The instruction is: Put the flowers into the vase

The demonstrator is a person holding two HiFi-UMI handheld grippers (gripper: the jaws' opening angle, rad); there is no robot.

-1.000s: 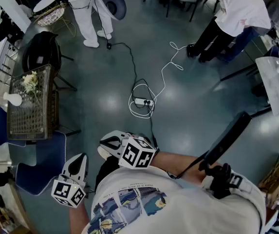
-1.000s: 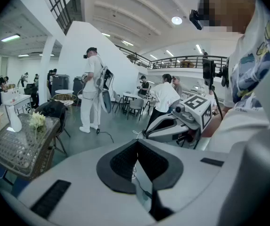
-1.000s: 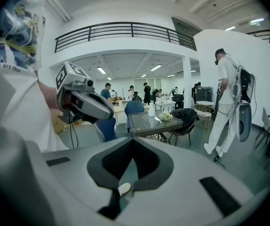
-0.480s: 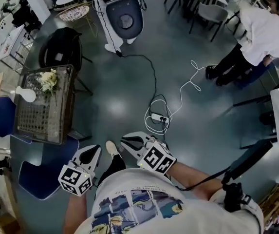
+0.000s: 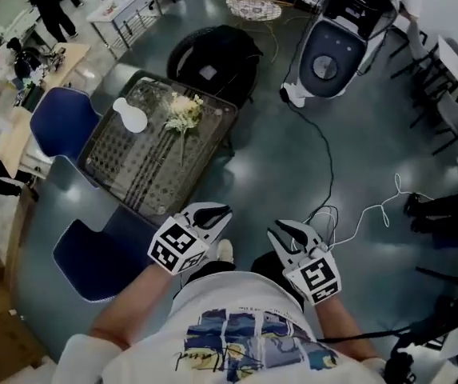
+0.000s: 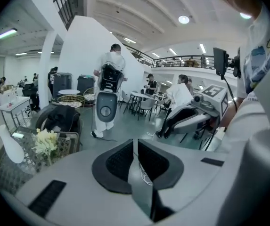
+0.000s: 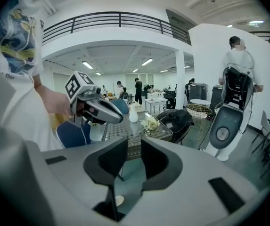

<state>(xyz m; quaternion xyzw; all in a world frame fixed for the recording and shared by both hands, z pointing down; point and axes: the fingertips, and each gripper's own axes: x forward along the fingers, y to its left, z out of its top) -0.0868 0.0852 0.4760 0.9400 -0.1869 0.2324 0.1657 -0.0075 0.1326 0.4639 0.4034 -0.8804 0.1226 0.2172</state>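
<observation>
A bunch of pale flowers [image 5: 183,114] lies on the dark mesh-topped table [image 5: 125,166], and a white vase [image 5: 130,116] stands just left of it. Both show in the left gripper view, flowers [image 6: 46,142] and vase [image 6: 10,145], and far off in the right gripper view, flowers [image 7: 150,124] and vase [image 7: 133,114]. My left gripper [image 5: 215,213] is held near the table's near corner, jaws shut and empty [image 6: 135,142]. My right gripper [image 5: 280,230] hangs over the floor to its right, jaws a little apart with nothing between them [image 7: 134,144].
Two blue chairs [image 5: 62,122] [image 5: 93,258] stand left of the table. A black bag on a chair [image 5: 217,58] sits behind it. A white machine [image 5: 336,50] stands at the back right, and cables [image 5: 324,162] trail over the floor. People stand around the room's edges.
The view has swung round, so the table with flowers and vase now lies ahead and closer. Both grippers have moved along with it, the left one now near the table's corner.
</observation>
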